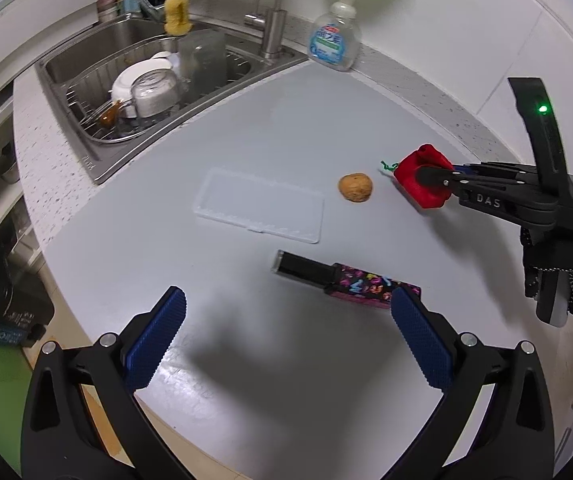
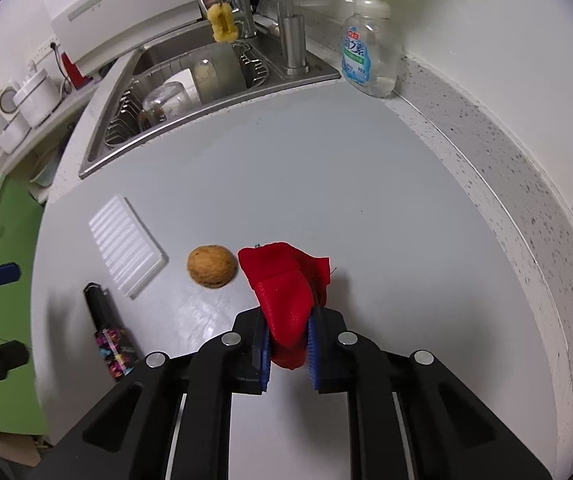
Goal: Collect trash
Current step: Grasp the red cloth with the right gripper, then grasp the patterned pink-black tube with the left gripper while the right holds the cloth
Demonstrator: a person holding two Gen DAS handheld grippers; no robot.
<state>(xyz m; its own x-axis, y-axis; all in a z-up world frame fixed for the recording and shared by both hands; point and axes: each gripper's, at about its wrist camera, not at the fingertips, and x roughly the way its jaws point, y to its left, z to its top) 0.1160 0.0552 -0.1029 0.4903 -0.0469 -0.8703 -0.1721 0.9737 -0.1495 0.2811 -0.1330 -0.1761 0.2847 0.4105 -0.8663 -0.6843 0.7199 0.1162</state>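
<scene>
My right gripper (image 2: 288, 324) is shut on a red cloth pouch (image 2: 286, 292) and holds it just over the grey counter; it shows in the left wrist view (image 1: 432, 178) gripping the pouch (image 1: 410, 178), whose green string trails left. A brown walnut (image 1: 355, 187) (image 2: 212, 266) lies just left of the pouch. A clear plastic lid (image 1: 260, 210) (image 2: 126, 246) lies further left. A black box with a colourful print (image 1: 346, 280) (image 2: 108, 334) lies at the near side. My left gripper (image 1: 286, 328) is open and empty, its right finger close beside the box.
A steel sink (image 1: 94, 160) (image 2: 98, 152) with a dish rack, bowls and a glass is at the back left. A soap bottle (image 1: 334, 38) (image 2: 370, 54) stands by the faucet (image 1: 272, 36). The wall runs along the right. The counter edge curves at the left.
</scene>
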